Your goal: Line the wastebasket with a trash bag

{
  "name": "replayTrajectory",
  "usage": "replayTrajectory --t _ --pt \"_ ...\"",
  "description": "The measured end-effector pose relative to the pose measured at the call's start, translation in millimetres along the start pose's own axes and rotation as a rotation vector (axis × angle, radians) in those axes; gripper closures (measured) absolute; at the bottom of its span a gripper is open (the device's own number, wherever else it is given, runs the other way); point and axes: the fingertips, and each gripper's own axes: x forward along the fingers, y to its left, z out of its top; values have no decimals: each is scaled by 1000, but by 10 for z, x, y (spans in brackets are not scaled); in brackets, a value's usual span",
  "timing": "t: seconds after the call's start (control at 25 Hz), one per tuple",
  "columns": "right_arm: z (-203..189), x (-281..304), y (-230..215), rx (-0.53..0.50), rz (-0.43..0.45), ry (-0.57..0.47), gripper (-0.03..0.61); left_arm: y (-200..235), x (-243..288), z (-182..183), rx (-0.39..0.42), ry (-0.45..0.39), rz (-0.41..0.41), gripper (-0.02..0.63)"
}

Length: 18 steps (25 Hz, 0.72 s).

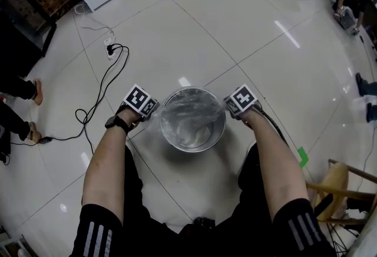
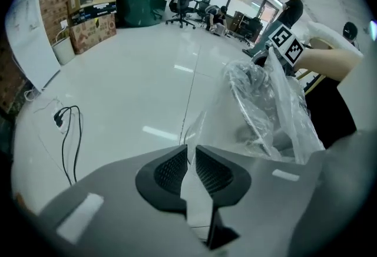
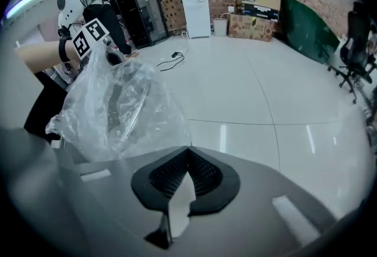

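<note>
Trash bag (image 1: 189, 115): clear film sitting inside the wastebasket (image 1: 219, 132), its mouth spread toward opposite sides of the rim.
Handling: probably very light, limp and slippery, and it could tear if dragged hard over the metal edge. It is best held at the mouth hem, on two opposite sides.
Wastebasket: round, shiny metal, upright on the tiled floor (image 1: 235, 32).
Left gripper (image 2: 191, 151): jaws nearly together, pinching film by the left rim.
Right gripper (image 3: 187, 152): jaws fully closed on the bag's edge by the right rim.
</note>
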Motion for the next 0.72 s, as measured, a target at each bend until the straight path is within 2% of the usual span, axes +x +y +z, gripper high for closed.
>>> replayTrajectory --t 0.12,0.2,0.24,0.28,0.36,0.56,0.72 --pt "-103 52 87 23 55 21 572 -87 19 -68 -9 14 -43 565" --pt "-128 61 97 22 51 21 570 -102 18 -107 -12 21 -53 545" --pt "-125 47 81 21 42 14 552 -91 8 -123 -13 23 -49 537" --pt "-111 17 52 27 34 0 471 -74 -8 -135 -16 23 -43 526" --pt "-69 -99 -25 65 29 -51 434 -50 -55 -140 -26 15 -27 522" --pt "47 -673 -289 138 1 -200 419 36 -273 -67 -20 -27 60 500" --pt "55 -964 -267 145 -2 -243 419 35 -480 -152 -12 -38 86 500"
